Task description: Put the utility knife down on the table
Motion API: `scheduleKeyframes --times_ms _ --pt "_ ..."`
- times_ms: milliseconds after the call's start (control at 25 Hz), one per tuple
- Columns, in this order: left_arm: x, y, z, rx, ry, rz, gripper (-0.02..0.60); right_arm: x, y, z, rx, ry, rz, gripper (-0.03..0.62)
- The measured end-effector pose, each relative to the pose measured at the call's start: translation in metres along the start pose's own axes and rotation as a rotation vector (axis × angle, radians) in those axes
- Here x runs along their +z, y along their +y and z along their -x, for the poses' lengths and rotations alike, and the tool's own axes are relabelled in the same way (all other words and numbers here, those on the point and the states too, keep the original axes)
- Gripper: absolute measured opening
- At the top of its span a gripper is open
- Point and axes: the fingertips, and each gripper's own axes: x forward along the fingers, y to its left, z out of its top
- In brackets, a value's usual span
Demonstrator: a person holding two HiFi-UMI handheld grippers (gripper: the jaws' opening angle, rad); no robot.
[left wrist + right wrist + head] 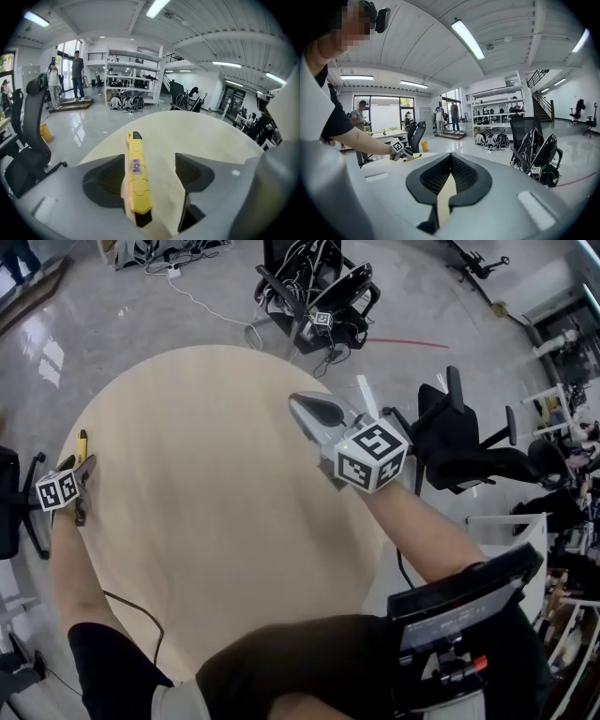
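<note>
The yellow utility knife lies on the round beige table near its left edge, its black tip pointing away from me. My left gripper is open around it, jaws wide apart; the knife rests close to the left pad and well clear of the right pad. My right gripper hovers over the table's far right part, shut with nothing in it. In the right gripper view the left gripper and the knife appear small at the far left.
A black office chair stands right of the table. Another chair piled with cables is beyond the far edge, and a chair is at the left. A thin cable crosses the table's near-left rim.
</note>
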Motion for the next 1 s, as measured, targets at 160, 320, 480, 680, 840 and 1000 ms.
scheduleKeyframes --times_ms 160,320,480,680,840,1000 --pt "0.005 0.011 -0.026 0.008 -0.016 -0.009 0.347 -0.012 -0.011 -0.015 -0.013 0.002 0.003 0.015" --pt "0.015 0.001 -0.004 0.008 -0.034 -0.006 0.347 -0.002 -0.004 0.001 -0.017 -0.008 0.001 0.015" --pt "0.030 -0.010 0.014 0.002 -0.064 -0.009 0.347 0.011 0.001 0.016 -0.022 -0.022 0.000 0.015" --pt "0.051 -0.020 -0.002 -0.017 -0.110 -0.020 0.340 0.010 -0.012 0.018 -0.047 -0.029 0.001 0.015" --pt "0.072 -0.035 -0.007 -0.045 -0.177 -0.013 0.293 0.016 -0.022 0.024 -0.068 -0.045 0.010 0.015" --pt "0.105 -0.084 0.034 -0.069 -0.268 -0.044 0.160 0.041 -0.019 0.068 -0.078 -0.071 0.013 0.015"
